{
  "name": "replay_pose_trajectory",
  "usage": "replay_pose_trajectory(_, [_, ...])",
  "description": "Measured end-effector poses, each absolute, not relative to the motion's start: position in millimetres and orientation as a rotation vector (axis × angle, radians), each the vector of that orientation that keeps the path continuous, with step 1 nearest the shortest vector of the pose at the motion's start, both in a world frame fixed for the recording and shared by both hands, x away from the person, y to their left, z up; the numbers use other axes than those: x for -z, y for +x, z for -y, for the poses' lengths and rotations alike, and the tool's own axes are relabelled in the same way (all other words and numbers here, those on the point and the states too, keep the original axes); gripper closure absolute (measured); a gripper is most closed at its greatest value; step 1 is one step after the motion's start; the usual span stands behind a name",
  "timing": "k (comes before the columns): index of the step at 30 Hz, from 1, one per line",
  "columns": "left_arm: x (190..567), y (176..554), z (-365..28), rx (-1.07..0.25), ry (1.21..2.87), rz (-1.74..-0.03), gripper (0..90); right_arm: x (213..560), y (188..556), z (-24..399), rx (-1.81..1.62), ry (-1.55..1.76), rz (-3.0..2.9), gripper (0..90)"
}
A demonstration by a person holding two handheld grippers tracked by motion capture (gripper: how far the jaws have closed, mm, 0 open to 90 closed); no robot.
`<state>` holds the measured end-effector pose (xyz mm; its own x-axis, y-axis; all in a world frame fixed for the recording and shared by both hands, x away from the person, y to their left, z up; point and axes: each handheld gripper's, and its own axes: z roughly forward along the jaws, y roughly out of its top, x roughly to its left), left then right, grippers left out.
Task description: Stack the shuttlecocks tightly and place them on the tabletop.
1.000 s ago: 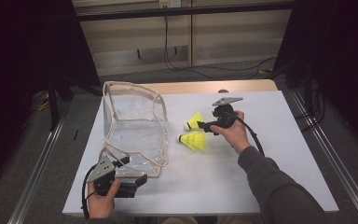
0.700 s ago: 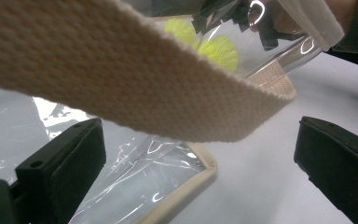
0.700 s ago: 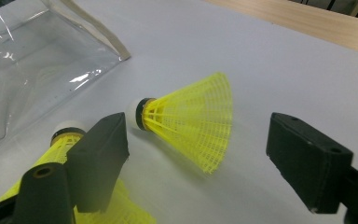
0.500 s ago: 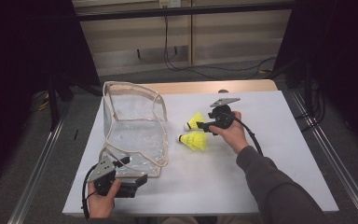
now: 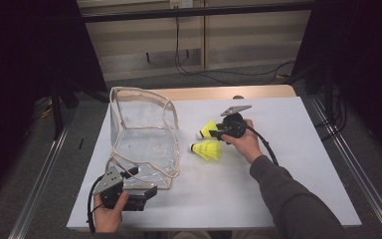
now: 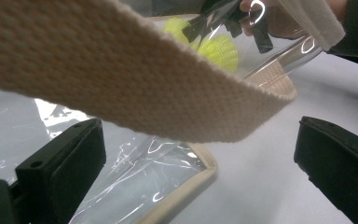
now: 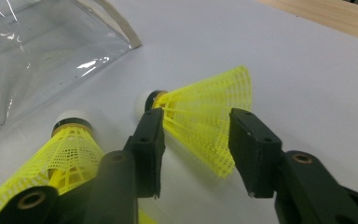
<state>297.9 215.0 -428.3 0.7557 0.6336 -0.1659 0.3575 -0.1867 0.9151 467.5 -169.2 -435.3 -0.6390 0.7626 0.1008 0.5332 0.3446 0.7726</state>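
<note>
In the high view a white worktop [image 5: 288, 164] carries a clear bag [image 5: 142, 137] with beige webbing trim, standing near the left edge with its mouth up; two yellow shuttlecocks lie just right of it, about mid-board, the far shuttlecock [image 5: 209, 129] close behind the near shuttlecock [image 5: 207, 149]; the right gripper [image 5: 218, 133] sits at the far one, and the left gripper [image 5: 146, 191] rests by the near left corner, at the bag's near bottom edge.

In the left gripper view its jaws stand spread, nothing pinched; the bag's beige strap [image 6: 135, 79] crosses above them, the clear bag wall [image 6: 140, 177] lies between and below, and both shuttlecocks show yellow through the plastic.

In the right gripper view the jaws have just been closing, with the far shuttlecock's skirt [image 7: 205, 121] between them; the left pad [image 7: 151, 140] touches the mesh, the right pad [image 7: 254, 149] stands just beside it, so no full pinch shows; the near shuttlecock [image 7: 65, 149] lies at lower left, cork towards the bag.
</note>
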Motion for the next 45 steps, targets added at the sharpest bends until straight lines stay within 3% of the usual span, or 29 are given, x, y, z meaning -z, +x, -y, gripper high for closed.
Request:
replay_pose_trajectory(10, [428.6, 298.1, -215.3, -0.294, 1.796, -0.772, 2.0, 442.1, 468.4, 164.7, -1.176, 1.133, -2.413, 89.4])
replay_pose_trajectory(45, [429.0, 298.4, -214.6, -0.301, 1.797, -0.772, 2.0, 413.2, 442.2, 202.8, -1.217, 1.112, -2.348, 90.0])
